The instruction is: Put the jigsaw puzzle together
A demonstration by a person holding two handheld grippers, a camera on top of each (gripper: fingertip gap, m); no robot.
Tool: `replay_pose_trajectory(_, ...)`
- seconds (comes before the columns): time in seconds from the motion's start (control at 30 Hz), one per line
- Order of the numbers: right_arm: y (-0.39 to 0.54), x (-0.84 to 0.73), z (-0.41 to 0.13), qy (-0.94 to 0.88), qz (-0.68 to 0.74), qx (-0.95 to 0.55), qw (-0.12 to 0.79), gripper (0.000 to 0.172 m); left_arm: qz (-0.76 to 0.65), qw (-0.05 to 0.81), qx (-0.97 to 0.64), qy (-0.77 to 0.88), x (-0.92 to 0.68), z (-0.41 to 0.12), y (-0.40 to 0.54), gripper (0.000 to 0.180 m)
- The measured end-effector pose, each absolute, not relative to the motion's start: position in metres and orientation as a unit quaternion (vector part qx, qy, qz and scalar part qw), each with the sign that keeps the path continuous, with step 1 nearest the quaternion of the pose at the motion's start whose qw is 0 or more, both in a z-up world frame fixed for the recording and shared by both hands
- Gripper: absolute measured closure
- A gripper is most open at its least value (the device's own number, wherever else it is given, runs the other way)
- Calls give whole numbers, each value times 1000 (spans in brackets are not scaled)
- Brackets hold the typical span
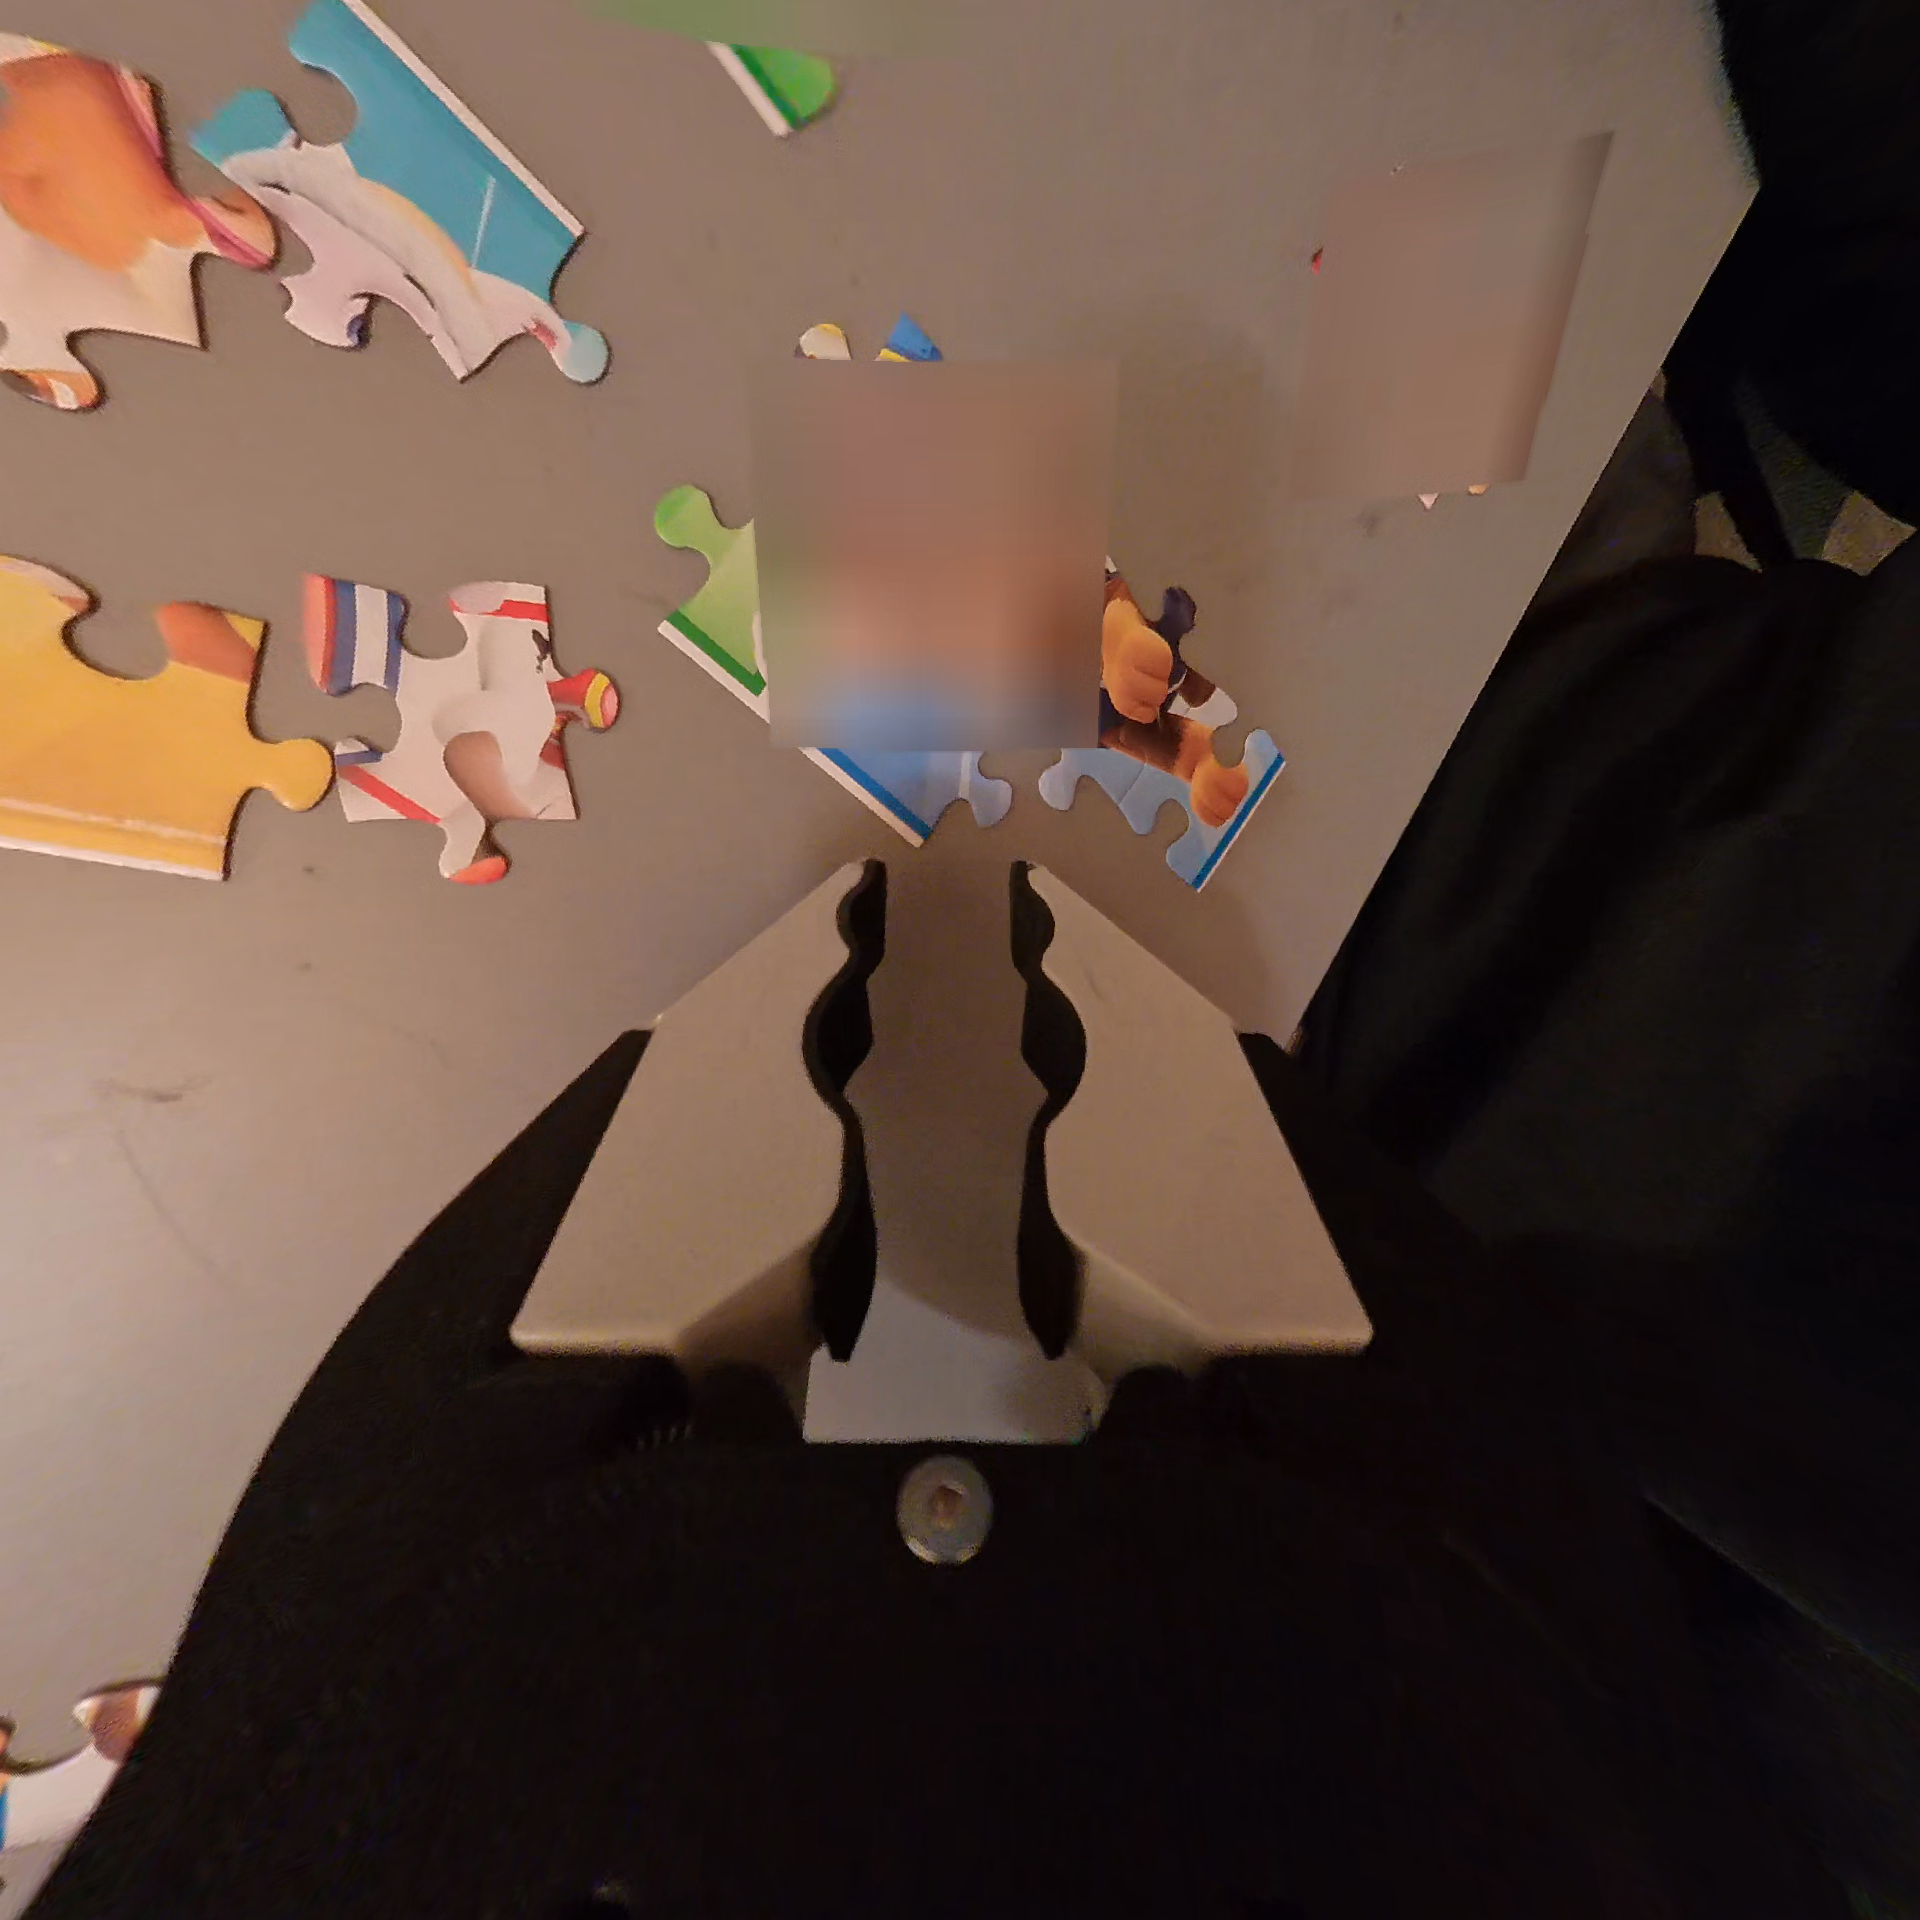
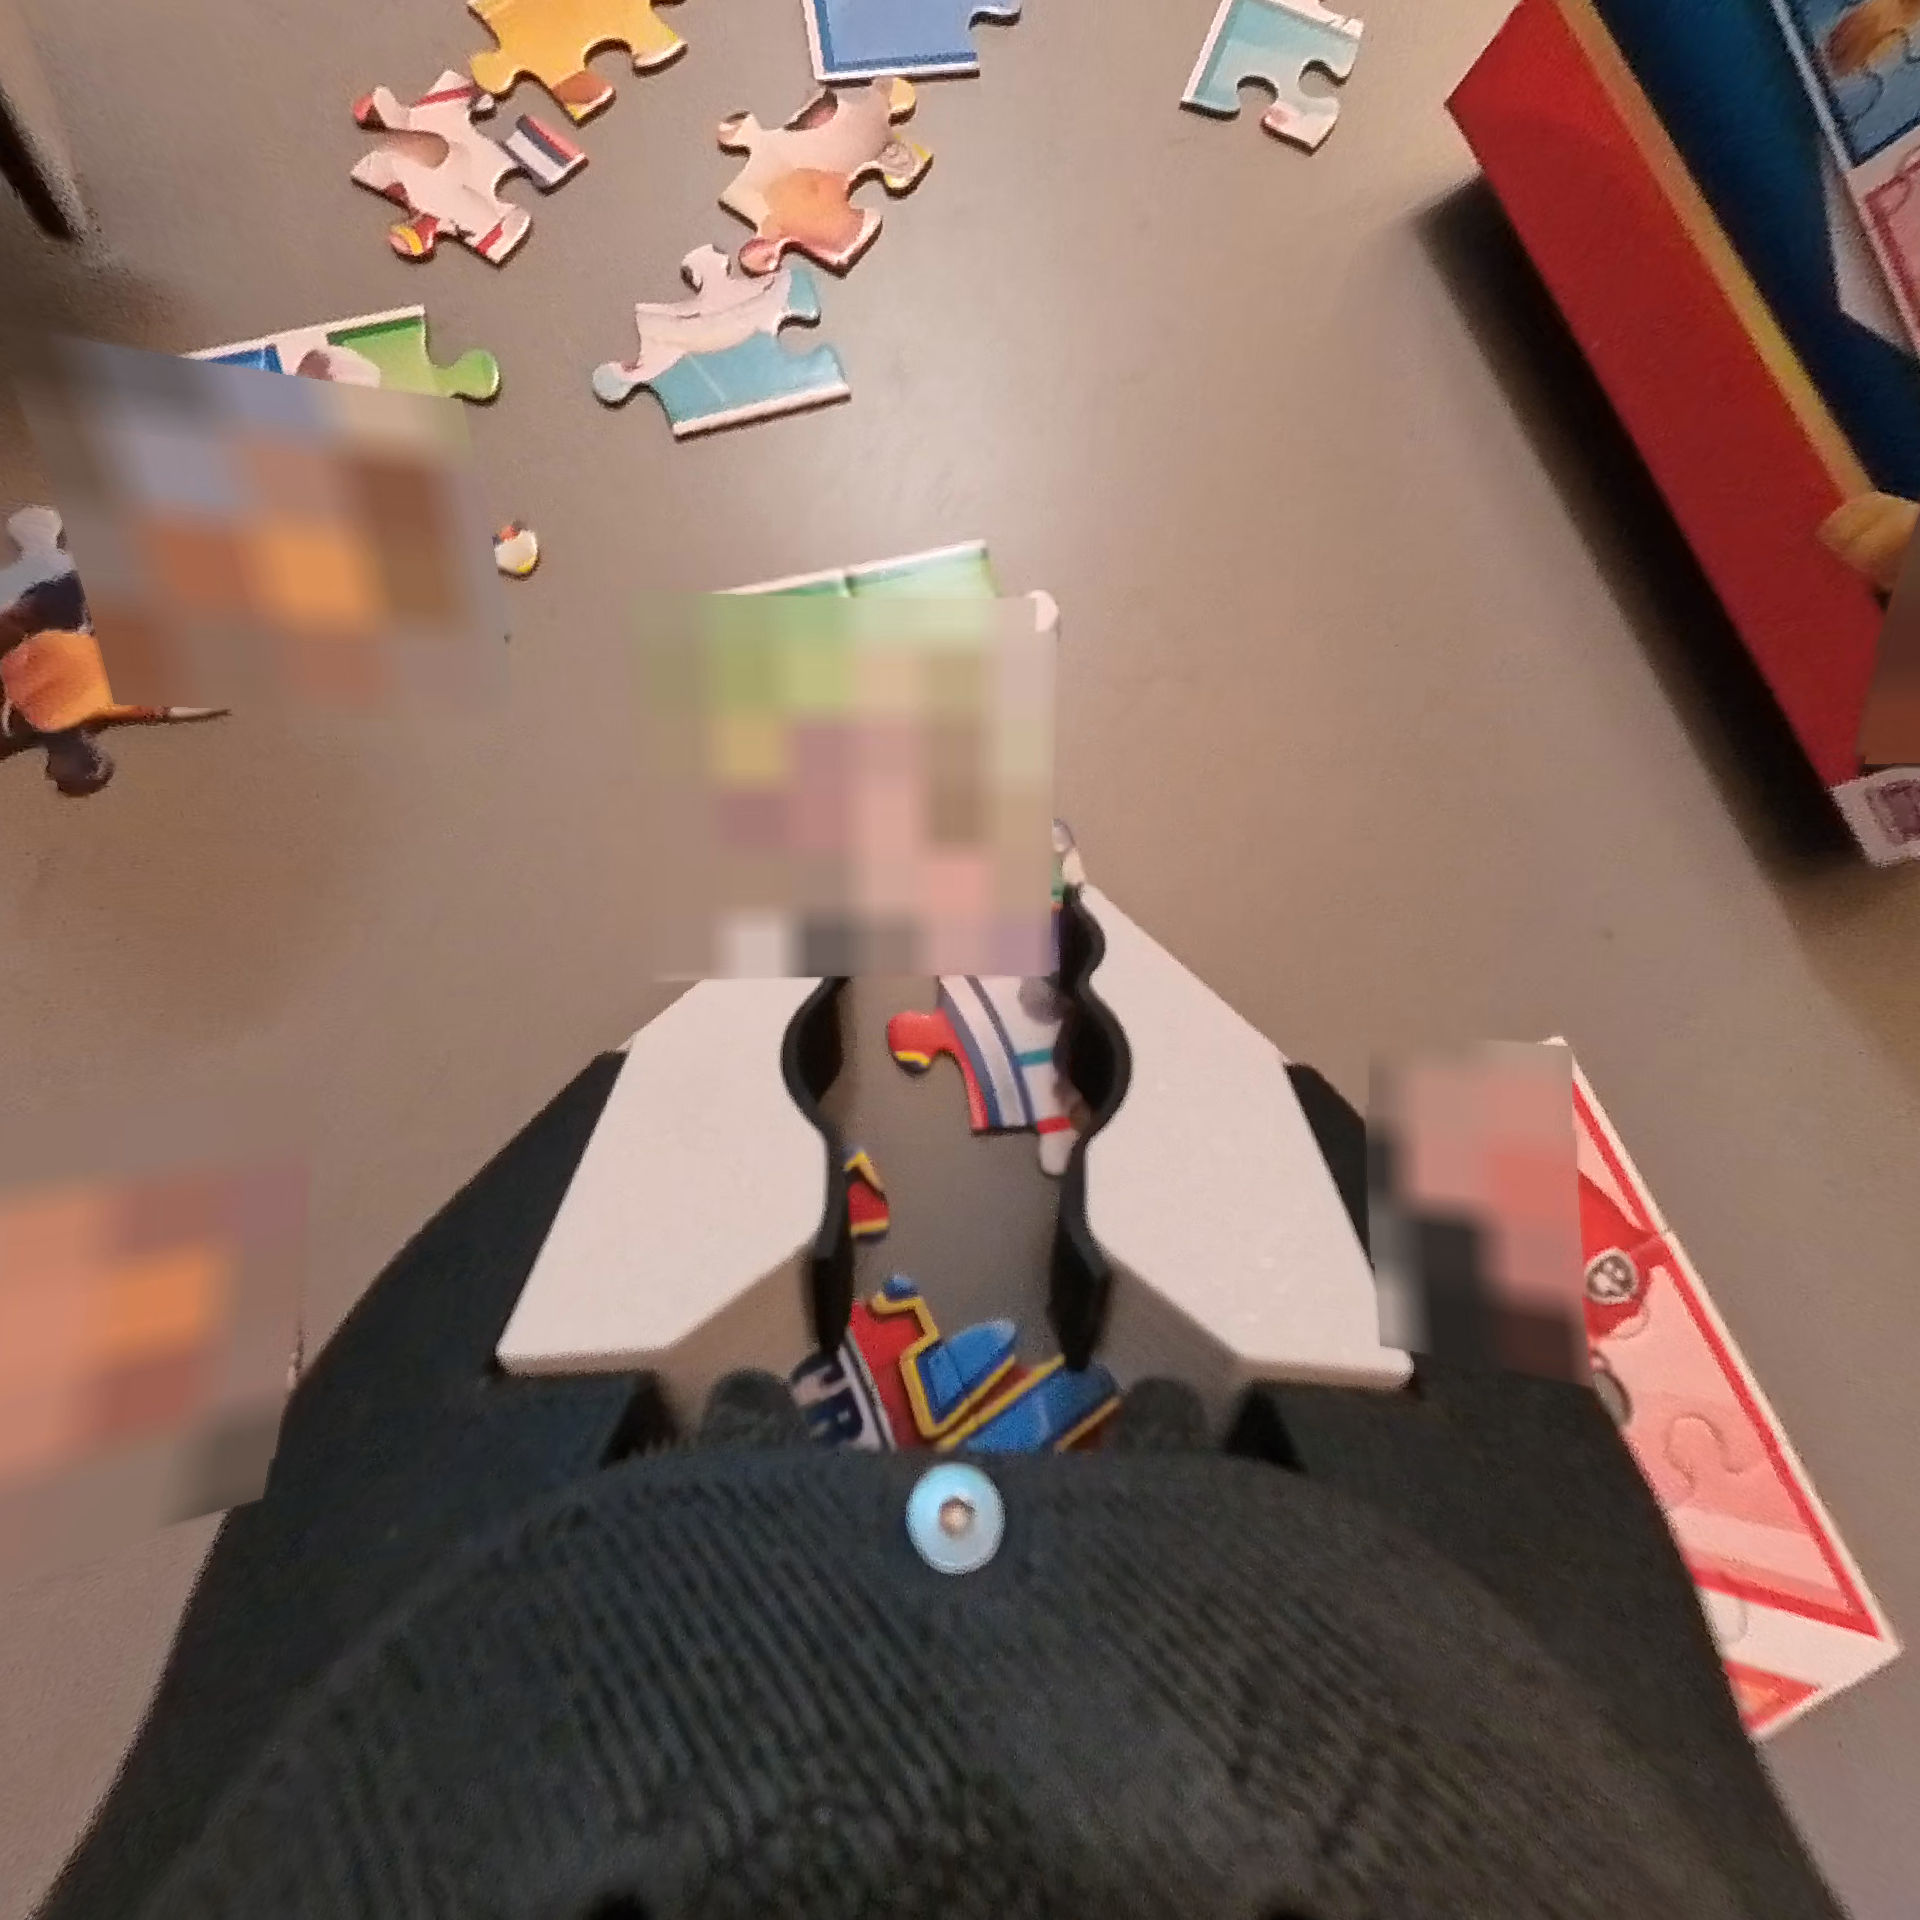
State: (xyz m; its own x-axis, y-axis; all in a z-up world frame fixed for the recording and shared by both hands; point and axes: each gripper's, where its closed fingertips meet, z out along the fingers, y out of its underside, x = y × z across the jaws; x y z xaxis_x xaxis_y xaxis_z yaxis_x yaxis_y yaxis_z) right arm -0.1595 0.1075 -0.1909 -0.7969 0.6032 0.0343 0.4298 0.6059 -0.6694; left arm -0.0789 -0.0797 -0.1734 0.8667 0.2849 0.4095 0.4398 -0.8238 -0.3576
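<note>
where puzzle pieces (image 1: pixel 457 717) lie, grey table (image 1: pixel 260 1039).

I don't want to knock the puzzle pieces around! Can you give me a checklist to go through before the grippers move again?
1. Left gripper empty: ok, only the grey table shows between its fingers.
2. Left gripper clear of the blue-edged piece: ok, its tips stop just short of it.
3. Right gripper fingers apart: ok.
4. Right gripper's tips free: cannot tell, a blurred patch covers one tip.
5. Table clear under the right gripper: not ok, a white striped piece and a red and blue piece lie right below it.
6. Red box out of the way: ok, it sits off to the side.
</note>
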Motion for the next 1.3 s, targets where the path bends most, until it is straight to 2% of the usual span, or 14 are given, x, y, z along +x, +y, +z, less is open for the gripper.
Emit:
replay_pose_trajectory(0.47, 96, -192, -191, -918, 316, -225, 83, 134, -156, 278, -938, -137, -102, -142, -54, 159)
replay_pose_trajectory(0.87, 88, -230, -191, -926, 318, -197, 55, 135, -170, 298, -929, -138, -121, -146, -46, 157)
replay_pose_trajectory(0.97, 89, -233, -191, -931, 306, -190, 54, 141, -166, 303, -927, -142, -124, -145, -48, 157)
replay_pose_trajectory(1.1, 95, -225, -184, -939, 275, -182, 96, 132, -150, 335, -920, -137, -129, -134, -43, 157)
replay_pose_trajectory(1.3, 75, -168, -152, -918, 311, -208, 134, 129, -101, 413, -891, -159, -159, -125, -3, 151)
